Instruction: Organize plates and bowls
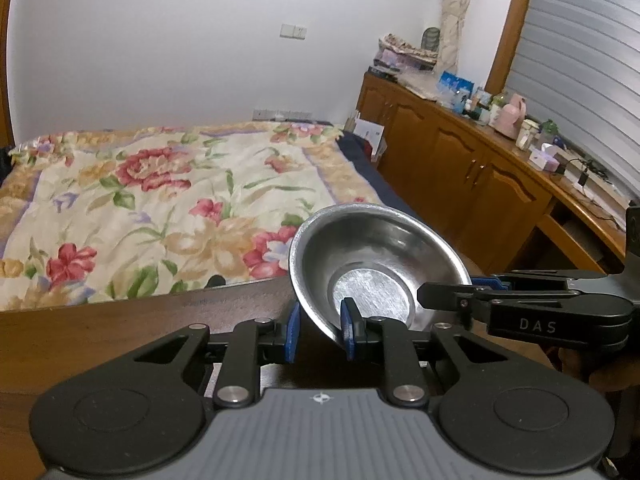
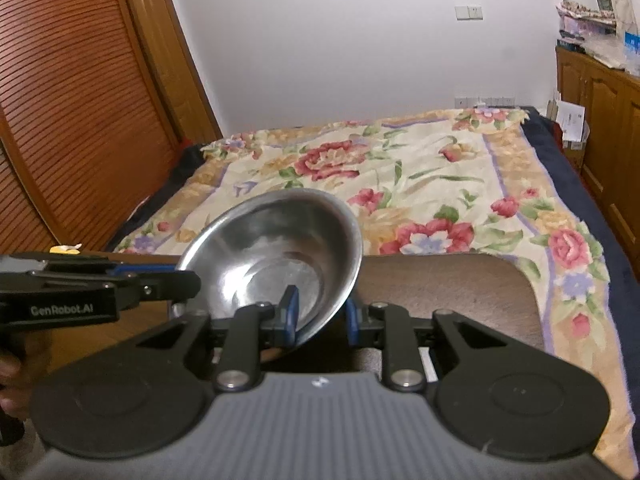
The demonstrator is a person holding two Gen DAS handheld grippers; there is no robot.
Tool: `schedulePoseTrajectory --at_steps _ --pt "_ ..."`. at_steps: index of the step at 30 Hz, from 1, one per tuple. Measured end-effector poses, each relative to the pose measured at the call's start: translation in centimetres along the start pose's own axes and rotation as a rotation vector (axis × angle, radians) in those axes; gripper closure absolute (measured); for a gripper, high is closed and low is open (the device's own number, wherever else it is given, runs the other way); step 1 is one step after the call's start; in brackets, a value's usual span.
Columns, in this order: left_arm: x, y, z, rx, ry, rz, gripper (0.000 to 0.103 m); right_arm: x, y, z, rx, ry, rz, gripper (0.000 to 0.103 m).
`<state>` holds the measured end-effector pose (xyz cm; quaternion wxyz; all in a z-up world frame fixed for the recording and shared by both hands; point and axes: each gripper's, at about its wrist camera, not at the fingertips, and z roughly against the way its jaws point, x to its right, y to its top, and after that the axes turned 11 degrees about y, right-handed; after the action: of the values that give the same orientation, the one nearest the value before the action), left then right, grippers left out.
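Both grippers hold steel bowls, tilted, above the dark wooden table (image 1: 120, 320), with the table's far edge toward the bed (image 1: 160, 200).

The left gripper (image 1: 320, 334) has its blue pads closed on the near rim of its bowl (image 1: 376, 256): one pad is inside the bowl, the other outside under the wall. This bowl is lifted clear of the table, its mouth tipped back toward the camera.

The right gripper (image 2: 322, 318) pinches its bowl (image 2: 280, 256) the same way, jaws narrowed on the rim wall, with the bowl also off the table and leaning left. In each view the other gripper shows at the side, level with the bowl.

It could be one bowl shared or two separate bowls. The views fit two bowls better, but the fisheye makes it hard to be sure.

No plates or stack show anywhere on the table in either view.

Step in hand, as judged: mid-carry, bowls picked up and being brought together for nesting.

Next move likely calls for levelling one bowl, setting it flat on the table, then lowering the other into it, mouth up, before the pads let go. Rim pinches are thin, so slipping is a risk if a bowl tilts further.
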<state>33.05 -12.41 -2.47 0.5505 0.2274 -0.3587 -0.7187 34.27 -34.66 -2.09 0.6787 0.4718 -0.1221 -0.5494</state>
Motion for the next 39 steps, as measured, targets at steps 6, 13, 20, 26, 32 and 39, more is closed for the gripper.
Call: schedulePoseTrajectory --at_steps 6,13,20,26,32,39 --pt "0.6 0.2 2.6 0.039 -0.007 -0.009 0.079 -1.2 0.3 2.1 0.026 -0.009 0.029 0.077" --pt "1.2 0.2 5.4 0.078 -0.019 -0.019 0.079 -2.6 0.4 4.4 0.053 -0.020 0.057 0.077" --pt "1.8 -0.2 7.9 0.109 -0.030 -0.030 0.079 -3.7 0.2 6.2 0.073 -0.035 0.074 0.077" --pt "2.0 -1.2 9.8 0.121 -0.036 -0.043 0.079 -4.6 -0.6 7.5 0.076 -0.042 0.081 0.077" --pt "2.1 -2.8 11.6 0.123 -0.045 -0.058 0.079 -5.2 -2.1 8.5 0.075 -0.042 0.079 0.077" --pt "2.0 -4.6 13.5 0.121 -0.055 -0.073 0.079 -6.3 -3.9 9.6 0.077 -0.038 0.076 0.077"
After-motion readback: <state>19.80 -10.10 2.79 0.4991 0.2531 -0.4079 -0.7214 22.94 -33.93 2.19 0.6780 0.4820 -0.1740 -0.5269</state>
